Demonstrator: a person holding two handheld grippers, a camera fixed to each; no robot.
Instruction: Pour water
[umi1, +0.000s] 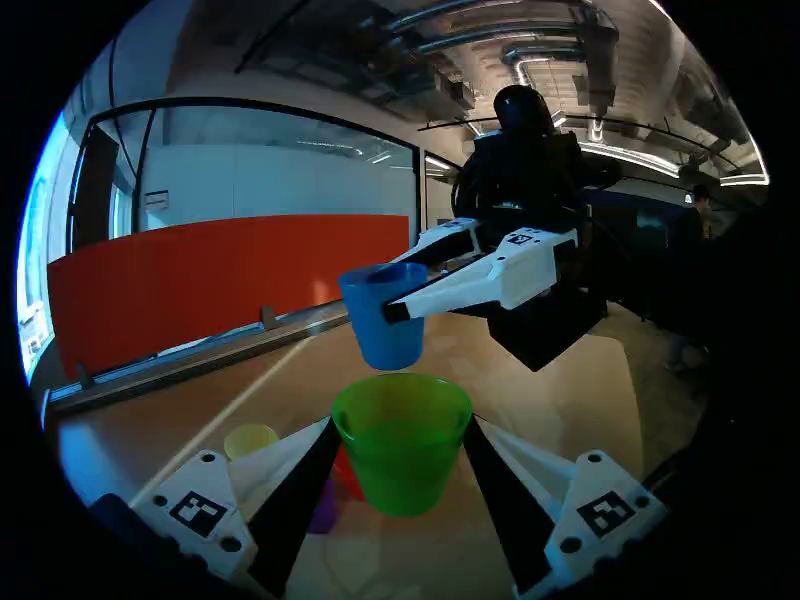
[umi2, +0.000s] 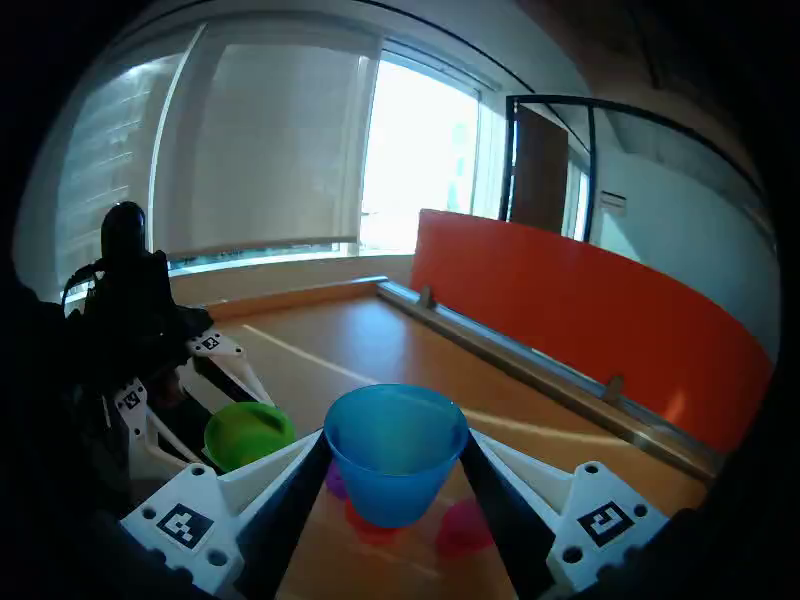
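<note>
Left hand-held gripper (umi1: 400, 432) first: its two fingers are closed in on a green cup (umi1: 402, 470), one pressing each side of the wall, and the cup sits upright and close in the left gripper view. It is up off the table (umi1: 560, 400), hanging over a little cluster there: a yellow cup (umi1: 250, 438) to the near left, a purple cup (umi1: 323, 510) and a red cup (umi1: 347, 478) tucked low behind the left finger.

Now the right hand-held gripper (umi2: 396, 442). It is pinching a blue cup (umi2: 395, 485), a finger on each side, mouth up and open to the camera. From the left gripper view that blue cup floats in the air just beyond and above the green one, near it but not touching, roughly upright, with one white finger lying across its front.

Whether either cup has water in it, I can't tell.

Under the blue cup in the right gripper view there is a pink cup (umi2: 462, 527) on the wood to the right, with red and purple shapes beside it. The green cup shows at the left there, held between the other gripper's white fingers.

Far side of the table: a long orange panel (umi1: 200, 280), and a bright window (umi2: 420, 160) behind.
</note>
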